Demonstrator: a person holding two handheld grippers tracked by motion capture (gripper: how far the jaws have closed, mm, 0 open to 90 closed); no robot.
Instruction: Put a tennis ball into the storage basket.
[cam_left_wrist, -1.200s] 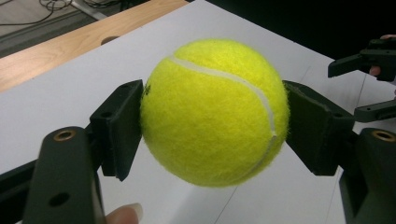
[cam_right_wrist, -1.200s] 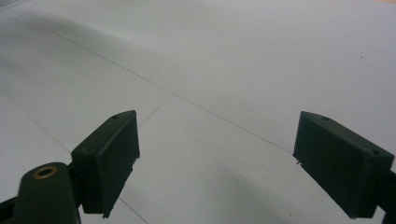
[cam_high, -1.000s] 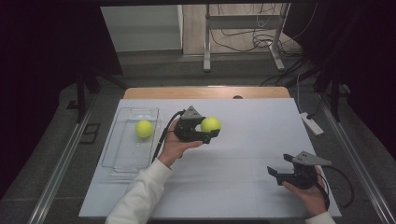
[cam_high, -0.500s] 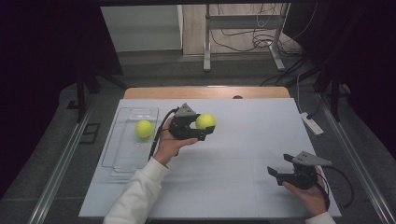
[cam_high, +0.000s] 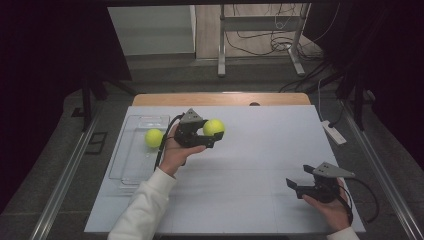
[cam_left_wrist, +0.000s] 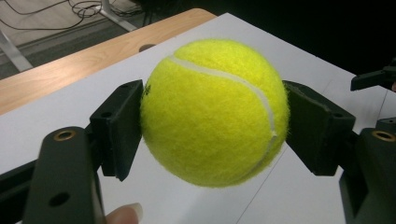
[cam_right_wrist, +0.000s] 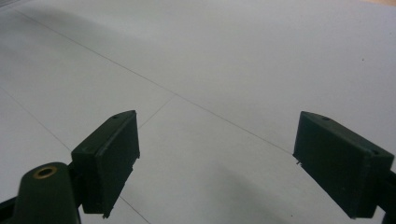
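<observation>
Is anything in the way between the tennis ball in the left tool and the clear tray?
Nothing visible blocks it. The held ball hangs right of the tray, which already holds another ball near its far end.

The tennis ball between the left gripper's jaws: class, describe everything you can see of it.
The tennis ball is bright yellow and fuzzy like felt, with a curved white seam. It looks whole and round. The left gripper clamps it from two sides, lifted off the white table, right of the clear tray.
</observation>
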